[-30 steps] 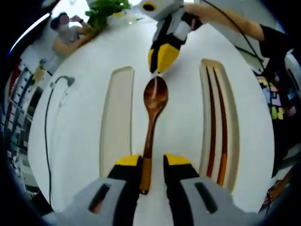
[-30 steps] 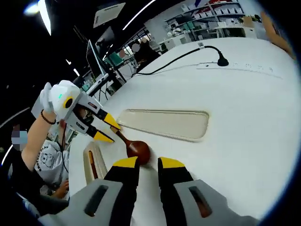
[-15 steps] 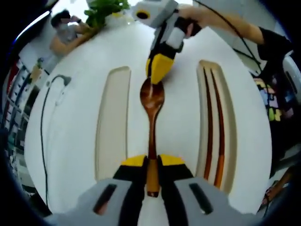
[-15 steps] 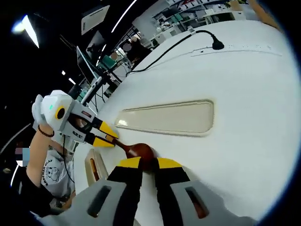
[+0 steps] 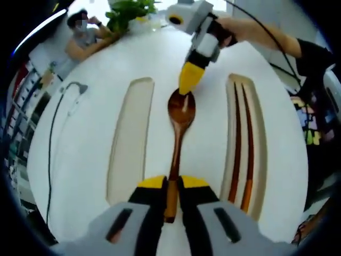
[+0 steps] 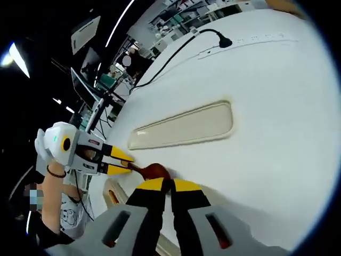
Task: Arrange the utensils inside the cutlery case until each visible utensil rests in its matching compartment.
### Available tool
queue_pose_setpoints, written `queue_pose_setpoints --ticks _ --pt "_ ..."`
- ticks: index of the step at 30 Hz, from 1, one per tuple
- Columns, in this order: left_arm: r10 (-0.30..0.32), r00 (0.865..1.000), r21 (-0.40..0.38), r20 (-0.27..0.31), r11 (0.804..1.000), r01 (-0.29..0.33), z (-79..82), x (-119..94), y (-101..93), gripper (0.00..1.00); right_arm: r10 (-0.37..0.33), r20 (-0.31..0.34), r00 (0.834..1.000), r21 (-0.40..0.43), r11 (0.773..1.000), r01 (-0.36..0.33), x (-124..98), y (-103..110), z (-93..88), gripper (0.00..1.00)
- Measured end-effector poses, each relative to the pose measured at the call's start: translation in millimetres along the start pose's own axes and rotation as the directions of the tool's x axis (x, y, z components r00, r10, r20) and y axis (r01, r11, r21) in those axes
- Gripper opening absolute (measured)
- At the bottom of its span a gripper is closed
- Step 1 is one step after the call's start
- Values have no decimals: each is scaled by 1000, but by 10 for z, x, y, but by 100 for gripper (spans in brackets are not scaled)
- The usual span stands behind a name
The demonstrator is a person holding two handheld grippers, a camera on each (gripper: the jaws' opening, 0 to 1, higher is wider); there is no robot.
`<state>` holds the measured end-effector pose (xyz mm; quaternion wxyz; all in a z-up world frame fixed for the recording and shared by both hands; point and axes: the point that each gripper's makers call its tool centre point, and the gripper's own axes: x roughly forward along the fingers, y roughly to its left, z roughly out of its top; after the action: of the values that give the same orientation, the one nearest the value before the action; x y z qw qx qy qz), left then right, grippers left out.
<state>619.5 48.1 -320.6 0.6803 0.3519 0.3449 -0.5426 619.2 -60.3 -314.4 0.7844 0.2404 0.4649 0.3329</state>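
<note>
A brown wooden spoon [image 5: 181, 109] lies lengthwise on the white surface between two long beige compartments. My left gripper [image 5: 170, 184] is shut on the spoon's handle near its end. My right gripper [image 5: 187, 89] reaches in from the far side with its yellow tips together on the bowl's far rim. In the right gripper view, my right gripper [image 6: 165, 185] is shut over the spoon's bowl [image 6: 154, 170], and my left gripper [image 6: 121, 162] grips the handle beyond it. The left compartment [image 5: 128, 138] is bare. The right compartment [image 5: 259, 154] holds two dark chopsticks [image 5: 242, 144].
A black cable with a plug [image 5: 76, 87] lies on the white surface [image 5: 85, 160] at the left. A green plant [image 5: 130, 7] and a seated person [image 5: 85, 34] are at the far edge. A person's arm [image 5: 266, 34] holds my right gripper. Shelves and monitors [image 6: 101, 80] stand beyond.
My left gripper has shut on the spoon's handle. My right gripper has come down onto the bowl and shut on it. The bowl has shifted slightly right.
</note>
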Motion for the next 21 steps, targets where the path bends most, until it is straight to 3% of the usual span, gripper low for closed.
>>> queue_pose_setpoints --ticks 5,7,12,21 --pt "20 1000 38 7 999 -21 21 -50 -37 9 37 14 999 53 998 -37 -49 60 -47 1" --pt "30 999 48 9 998 -31 25 -70 -38 9 71 20 997 117 990 -73 -68 107 -75 1" --pt "63 997 76 46 995 -67 107 -157 -73 10 106 25 994 188 976 -109 -133 94 -62 1" --pt "142 986 168 88 973 -155 359 -401 -278 10 174 43 984 210 961 -179 -459 280 -155 1"
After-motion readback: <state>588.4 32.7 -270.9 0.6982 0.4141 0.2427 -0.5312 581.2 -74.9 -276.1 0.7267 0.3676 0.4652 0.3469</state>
